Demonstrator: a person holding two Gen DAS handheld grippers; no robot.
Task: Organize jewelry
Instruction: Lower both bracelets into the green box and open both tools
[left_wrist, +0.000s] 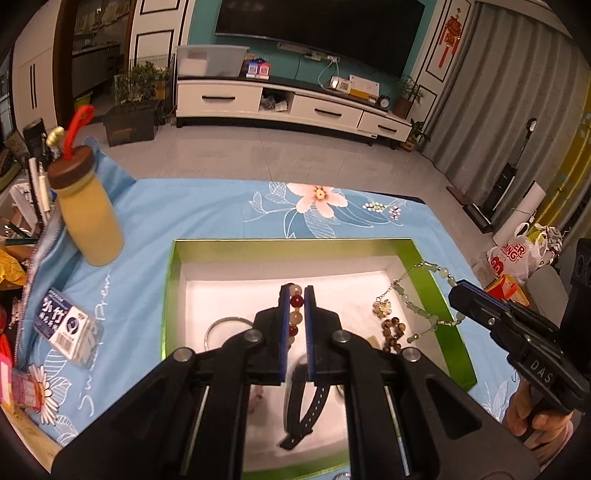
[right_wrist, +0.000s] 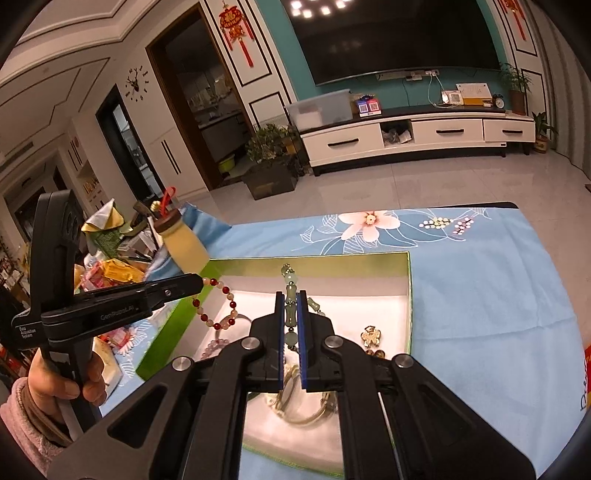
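Left wrist: our left gripper (left_wrist: 296, 295) pinches a red-and-cream bead bracelet (left_wrist: 296, 314) between its pads, above the white floor of the green box (left_wrist: 177, 295). In the box we see a bangle (left_wrist: 221, 326), a black strap (left_wrist: 304, 410), a flower charm (left_wrist: 384, 308) and brown beads (left_wrist: 393, 330). The right gripper (left_wrist: 456, 291) carries a jade necklace (left_wrist: 424, 295) over the box's right wall.

Right wrist: our right gripper (right_wrist: 290, 308) is clamped on the jade necklace (right_wrist: 290, 314), which hangs over the box (right_wrist: 408, 295). The left gripper (right_wrist: 199, 283) holds the bracelet (right_wrist: 221, 306) above the box's left wall. A bottle (right_wrist: 184, 247) stands on the blue cloth (right_wrist: 480, 295).
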